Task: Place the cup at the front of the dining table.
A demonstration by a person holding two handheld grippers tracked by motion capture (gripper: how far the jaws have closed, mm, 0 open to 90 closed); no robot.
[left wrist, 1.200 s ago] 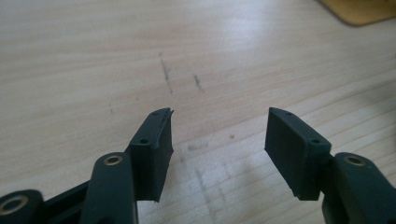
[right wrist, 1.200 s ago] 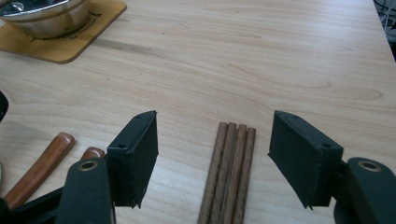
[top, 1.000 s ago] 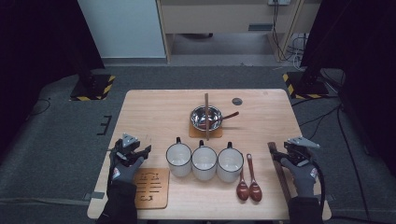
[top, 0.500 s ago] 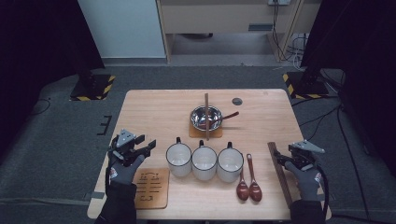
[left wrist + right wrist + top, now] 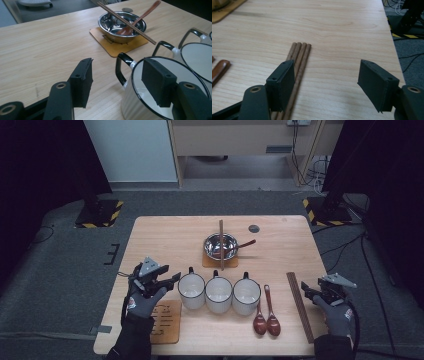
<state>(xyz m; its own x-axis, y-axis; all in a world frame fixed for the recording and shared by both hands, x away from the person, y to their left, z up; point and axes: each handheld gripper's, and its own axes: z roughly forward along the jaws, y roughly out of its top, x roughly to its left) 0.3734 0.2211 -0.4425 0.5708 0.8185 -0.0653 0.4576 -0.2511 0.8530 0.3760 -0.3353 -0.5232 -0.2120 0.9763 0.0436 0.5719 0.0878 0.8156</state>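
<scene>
Hand-held grippers held open, nothing gripped.
L hand-held gripper [image 5: 115, 82] poised by leftmost white mug [image 5: 160, 100], handle turned away; R hand-held gripper [image 5: 325, 85] over chopstick bundle [image 5: 298, 62], laid lengthwise near table [image 5: 165, 245] right edge.

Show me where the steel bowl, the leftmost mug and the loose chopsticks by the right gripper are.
steel bowl [image 5: 220, 246], high view, on its inner wall.
leftmost mug [image 5: 191, 290], high view, on its white inside.
loose chopsticks [image 5: 298, 58], right gripper view, on the middle of the bundle.

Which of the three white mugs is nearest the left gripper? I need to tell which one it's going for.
The leftmost mug in the row, beside the wooden coaster. The left gripper hovers open just at its rim; the other two mugs stand farther along.
</scene>
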